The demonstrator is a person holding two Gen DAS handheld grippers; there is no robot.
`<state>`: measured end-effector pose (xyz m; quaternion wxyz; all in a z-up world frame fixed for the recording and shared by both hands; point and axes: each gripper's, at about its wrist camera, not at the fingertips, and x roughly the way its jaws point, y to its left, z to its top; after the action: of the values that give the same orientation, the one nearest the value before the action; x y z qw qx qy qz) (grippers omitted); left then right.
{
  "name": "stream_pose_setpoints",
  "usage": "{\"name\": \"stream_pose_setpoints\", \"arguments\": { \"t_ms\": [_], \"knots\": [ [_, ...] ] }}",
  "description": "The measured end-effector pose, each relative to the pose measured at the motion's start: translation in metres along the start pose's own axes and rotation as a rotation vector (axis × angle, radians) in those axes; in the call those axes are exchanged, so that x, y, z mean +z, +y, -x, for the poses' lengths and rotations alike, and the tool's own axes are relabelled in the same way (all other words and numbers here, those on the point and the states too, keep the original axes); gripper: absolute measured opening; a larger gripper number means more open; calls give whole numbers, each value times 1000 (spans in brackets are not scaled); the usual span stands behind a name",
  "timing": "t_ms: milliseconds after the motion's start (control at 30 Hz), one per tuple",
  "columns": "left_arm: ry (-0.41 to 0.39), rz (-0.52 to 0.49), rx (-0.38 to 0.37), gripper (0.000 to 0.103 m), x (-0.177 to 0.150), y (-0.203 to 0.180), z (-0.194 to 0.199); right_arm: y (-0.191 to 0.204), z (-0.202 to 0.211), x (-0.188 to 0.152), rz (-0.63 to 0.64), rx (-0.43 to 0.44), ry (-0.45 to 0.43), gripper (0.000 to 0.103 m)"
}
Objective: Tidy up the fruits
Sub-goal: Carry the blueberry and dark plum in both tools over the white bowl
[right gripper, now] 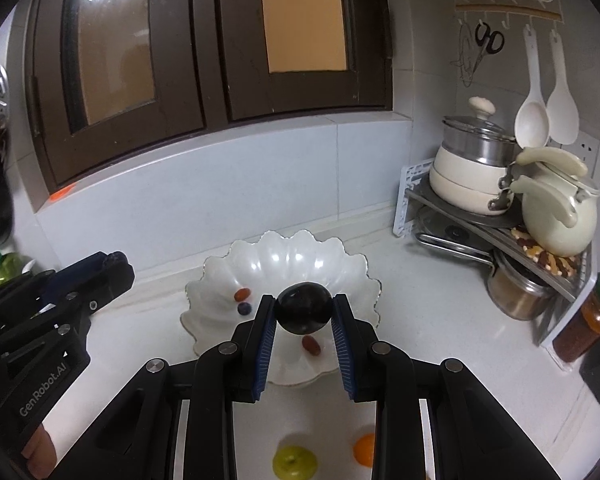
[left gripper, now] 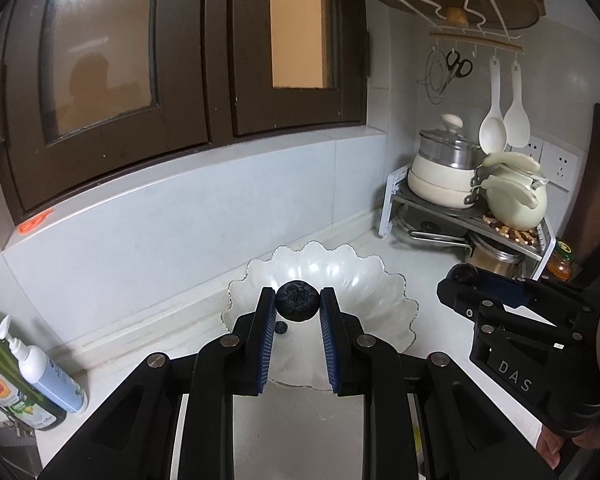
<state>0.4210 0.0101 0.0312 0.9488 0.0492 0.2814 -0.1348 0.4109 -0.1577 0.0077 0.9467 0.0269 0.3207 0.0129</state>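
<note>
Two hand-held black grippers with blue finger pads work over a white kitchen counter (right gripper: 440, 320), each seen from its own camera. Nearest in the right wrist view, a small green fruit (right gripper: 294, 462) and an orange fruit (right gripper: 365, 449) lie on the counter below the gripper's frame. The right gripper (right gripper: 304, 309) is clenched on a smooth, dark, round plum (right gripper: 304, 307), held between its two pads above the near part of a white scalloped bowl (right gripper: 340, 264). Inside that bowl lie a reddish oval fruit (right gripper: 311, 346) just below the plum, a blueberry (right gripper: 244, 309) and a small orange-red fruit (right gripper: 243, 294) to the left. In the left wrist view, the left gripper (left gripper: 298, 304) is clamped on a dark, wrinkled, round fruit (left gripper: 297, 302), held above the same bowl's near-left side. Each gripper shows at the edge of the other's view, with fingers of the person's hand just visible beneath it. Left of the bowl, a pump bottle (left gripper: 44, 368) leans against a green dish-soap bottle (left gripper: 4, 384). Farther back to the right, a corner rack (right gripper: 548, 256) holds stacked cream pots (right gripper: 468, 176) and a cream kettle (right gripper: 556, 216). On the wall above hang scissors (right gripper: 489, 38) and two white rice paddles (right gripper: 548, 108). Behind the counter stands a dark brown window frame (right gripper: 216, 40).
</note>
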Motion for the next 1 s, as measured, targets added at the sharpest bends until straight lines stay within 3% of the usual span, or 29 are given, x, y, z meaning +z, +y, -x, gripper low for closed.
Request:
{"name": "stream_pose_setpoints", "arguments": {
  "t_ms": [600,1000],
  "knots": [
    [191,-13,7,23,18,12,-86,-9,-86,20,3,-14,185,30],
    [314,-1,-2,23,-2,21,-146,-13,-144,8,8,-32,296,30]
  ]
}}
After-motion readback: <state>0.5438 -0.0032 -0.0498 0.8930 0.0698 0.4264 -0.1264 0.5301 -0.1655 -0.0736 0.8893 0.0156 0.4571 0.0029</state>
